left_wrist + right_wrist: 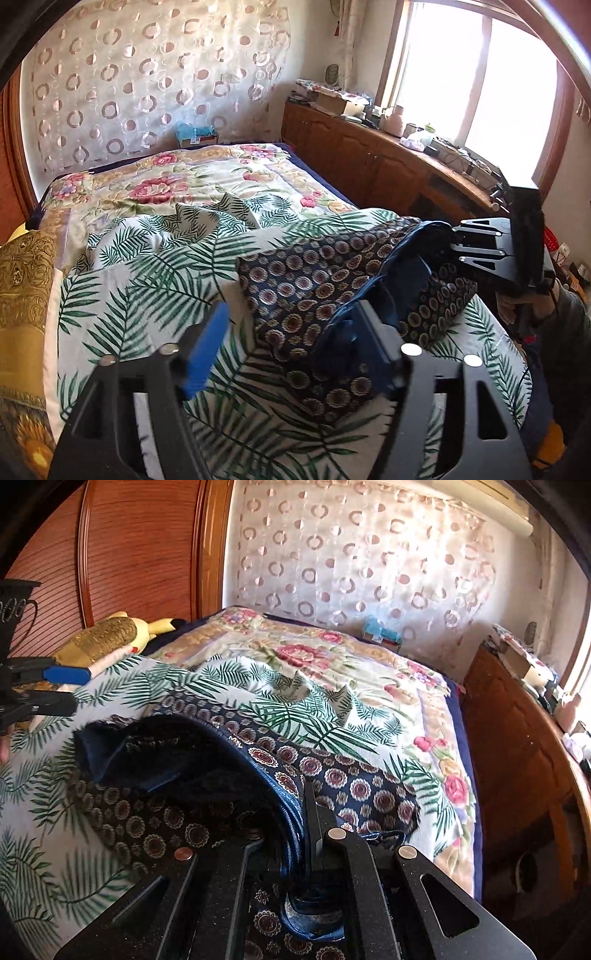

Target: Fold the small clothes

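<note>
A small navy garment [314, 291] with round flower medallions and a blue waistband lies on the palm-leaf sheet [155, 280]. My left gripper [291, 343] is open, its blue fingers apart just above the garment's near edge, holding nothing. My right gripper [448, 240] is shut on the garment's waistband at the right and lifts that edge. In the right wrist view the waistband [291, 812] runs between the shut fingers of the right gripper [299, 823]. The left gripper [70, 688] shows open at the far left.
A floral quilt [192, 177] covers the far bed. A wooden cabinet [369, 158] cluttered with items runs along the right under a bright window. A gold cushion [26, 273] lies at the left; a yellow plush [155, 626] sits by the wooden headboard.
</note>
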The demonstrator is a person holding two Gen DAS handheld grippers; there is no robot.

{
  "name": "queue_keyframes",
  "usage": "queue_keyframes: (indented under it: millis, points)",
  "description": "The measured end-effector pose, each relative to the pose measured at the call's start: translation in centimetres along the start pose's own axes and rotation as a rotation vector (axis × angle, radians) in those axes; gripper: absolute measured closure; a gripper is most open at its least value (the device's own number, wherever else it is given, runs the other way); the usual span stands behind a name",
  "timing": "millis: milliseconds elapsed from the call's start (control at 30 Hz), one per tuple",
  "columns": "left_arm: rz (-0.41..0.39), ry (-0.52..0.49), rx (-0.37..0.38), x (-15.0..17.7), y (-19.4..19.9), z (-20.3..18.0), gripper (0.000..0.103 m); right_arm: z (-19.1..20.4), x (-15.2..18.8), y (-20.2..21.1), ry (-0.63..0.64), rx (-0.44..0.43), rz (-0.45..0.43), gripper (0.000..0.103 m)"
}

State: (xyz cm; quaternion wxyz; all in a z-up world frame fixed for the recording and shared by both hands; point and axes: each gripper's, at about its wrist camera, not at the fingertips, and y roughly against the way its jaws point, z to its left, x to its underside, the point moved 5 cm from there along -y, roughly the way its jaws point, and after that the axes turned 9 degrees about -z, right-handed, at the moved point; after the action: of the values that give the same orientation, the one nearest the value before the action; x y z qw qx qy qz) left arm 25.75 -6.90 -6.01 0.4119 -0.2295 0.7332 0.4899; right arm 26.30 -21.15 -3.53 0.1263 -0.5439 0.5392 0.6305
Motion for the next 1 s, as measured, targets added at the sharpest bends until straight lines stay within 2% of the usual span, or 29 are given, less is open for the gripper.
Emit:
queue_keyframes:
  millis: [167, 233, 300, 467, 533, 667, 767, 867, 1000]
  points:
    - [0.024, -0.001, -0.007, -0.2, -1.3, 1.1, 0.027, -1.6, -0.9, -2.2, -0.048, -0.019, 0.035, 0.094]
    - [0.037, -0.002, -0.006, 0.0, -1.8, 1.3, 0.027, -2.1, -1.1, -2.0, -0.071, 0.001, 0.037, 0.072]
    - [0.056, -0.007, -0.008, 0.2, -2.5, 1.5, 0.027, -2.9, -1.6, -1.8, -0.098, 0.032, 0.020, 0.060]
    - [0.097, -0.006, -0.002, 0.7, -4.1, 1.8, 0.027, -4.8, -2.8, -1.7, -0.147, 0.136, -0.007, 0.059]
    - [0.106, -0.013, -0.002, 0.7, -4.7, 1.7, 0.027, -5.2, -2.7, -1.2, -0.170, 0.149, 0.004, 0.058]
    - [0.098, -0.014, -0.015, -0.1, -5.3, 2.0, 0.027, -5.5, -1.9, 0.7, -0.172, 0.186, 0.014, 0.047]
    - [0.049, 0.001, -0.009, -1.0, -4.3, 2.0, 0.027, -5.1, -0.9, 2.3, -0.195, 0.170, 0.024, 0.044]
    - [0.037, 0.002, 0.002, -1.5, -3.9, 2.2, 0.027, -4.6, 0.4, 3.1, -0.212, 0.136, 0.047, 0.038]
    - [0.040, -0.011, 0.030, -1.4, -3.6, 1.8, 0.027, -4.3, 2.3, 3.1, -0.213, 0.130, 0.110, 0.037]
